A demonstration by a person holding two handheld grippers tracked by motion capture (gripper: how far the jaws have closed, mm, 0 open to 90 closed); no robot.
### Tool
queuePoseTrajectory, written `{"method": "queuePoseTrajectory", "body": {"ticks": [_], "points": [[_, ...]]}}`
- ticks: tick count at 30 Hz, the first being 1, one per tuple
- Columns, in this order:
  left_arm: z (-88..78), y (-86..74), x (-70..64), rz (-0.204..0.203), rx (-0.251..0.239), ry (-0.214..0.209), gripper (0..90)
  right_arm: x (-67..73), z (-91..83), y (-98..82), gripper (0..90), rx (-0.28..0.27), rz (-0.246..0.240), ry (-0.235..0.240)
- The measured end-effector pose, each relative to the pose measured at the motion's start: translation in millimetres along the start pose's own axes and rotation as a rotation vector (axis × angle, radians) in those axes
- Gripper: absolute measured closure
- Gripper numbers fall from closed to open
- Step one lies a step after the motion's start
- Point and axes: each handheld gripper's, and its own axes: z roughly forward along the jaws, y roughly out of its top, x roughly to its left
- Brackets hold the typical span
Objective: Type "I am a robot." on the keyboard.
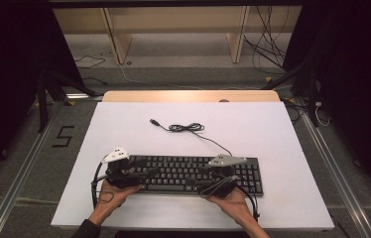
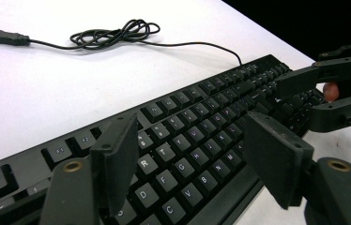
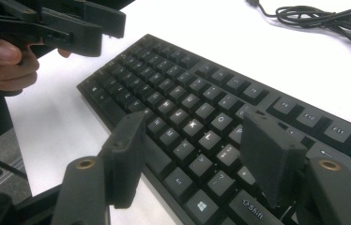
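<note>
A black keyboard low in the middle of the high view, flat on the white table. Its thin cable in a small curl just above it (plug end up and to the left).

Left gripper at the keyboard's left end, low left of the frame. Jaws wide apart, over the keys, nothing pinched between them. In the left gripper view, the left gripper above the letter keys, pads clear of them.

Right gripper right of the middle, over the keys. Jaws wide apart too, holding nothing. In the right gripper view, the right gripper above the bottom rows, near the front edge.
</note>
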Motion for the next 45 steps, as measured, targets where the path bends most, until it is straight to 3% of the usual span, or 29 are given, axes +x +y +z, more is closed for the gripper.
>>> {"method": "queuePoseTrajectory", "body": {"ticks": [20, 45], "points": [[-13.9, -8.7, 1.3, -0.007, -0.021, 0.009, 29.0, -0.1, 4.7, 2.3, 43.1, 0.013, -0.003, 0.003], [-24.1, -19.0, -2.8, 0.023, -0.028, 0.022, 27.1, -0.8, 18.6, 3.7, 85.5, 0.070, -0.011, -0.028]]}}
